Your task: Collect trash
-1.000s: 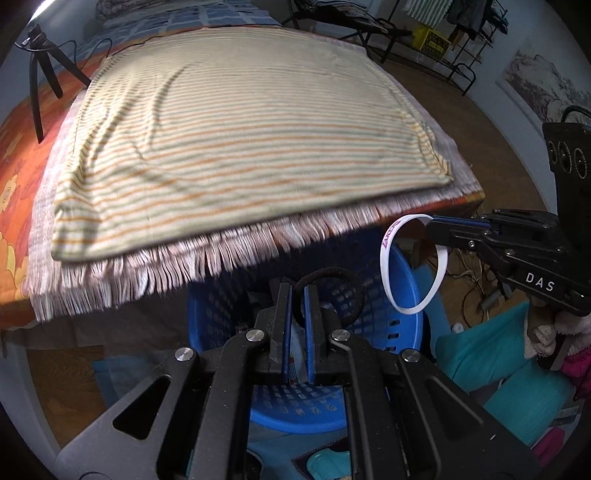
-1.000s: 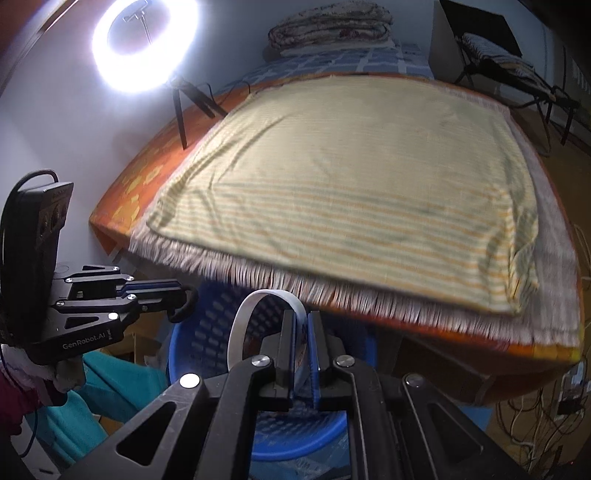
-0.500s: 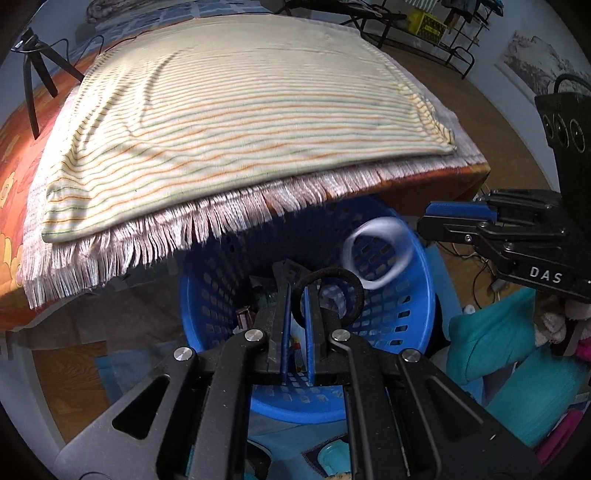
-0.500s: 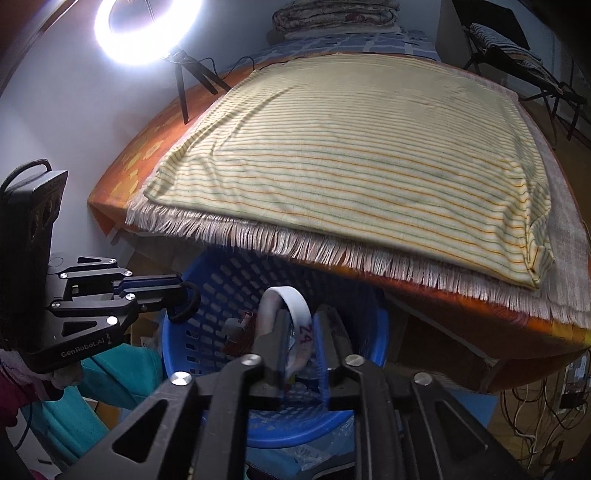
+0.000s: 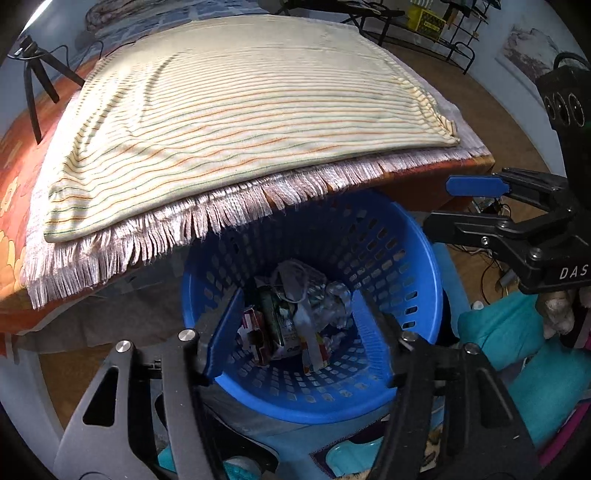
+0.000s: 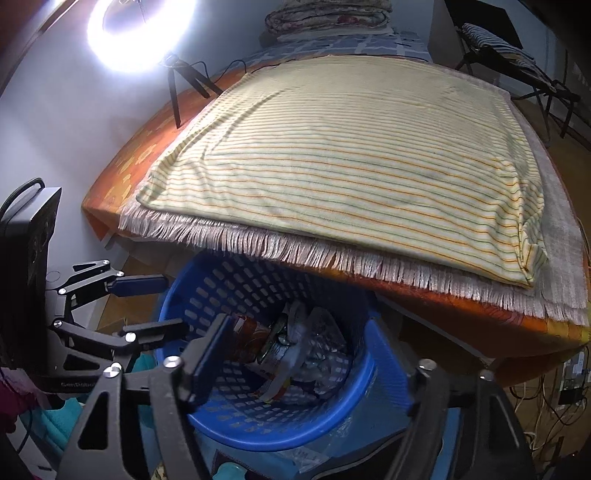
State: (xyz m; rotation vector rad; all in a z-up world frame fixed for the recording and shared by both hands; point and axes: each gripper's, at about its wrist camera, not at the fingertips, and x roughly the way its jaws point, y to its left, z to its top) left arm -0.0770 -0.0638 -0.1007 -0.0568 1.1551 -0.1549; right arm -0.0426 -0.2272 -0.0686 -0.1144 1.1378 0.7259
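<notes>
Both grippers hang over a blue basket (image 5: 413,266) that sits on the floor, tucked partly under the near edge of a bed. The left gripper (image 5: 295,332) points down into the basket. Its jaws are spread and opening wider, and nothing is between them. The right gripper (image 6: 291,354) points down into the same basket. Its jaws are spread and opening wider too, and they pinch nothing.

The trash (image 5: 295,317) lies in a heap at the bottom of the basket. There are crumpled clear wrappers, a green can, a red and white packet and some white strips of paper or plastic. In the right wrist view the same heap (image 6: 295,343) shows between the two spread fingers.

Each gripper can be seen from the other one's camera. The right gripper (image 5: 458,205) sticks in from the right side, above the basket rim. The left gripper (image 6: 162,302) sticks in from the left side, by the rim.

On the bed lies a striped blanket (image 5: 240,110) in cream, green and orange. Under it is a cloth with a pale fringe (image 5: 166,236) that hangs over the bed edge, above the far side of the basket. A bright ring light (image 6: 140,33) on a stand shines at the far left.
</notes>
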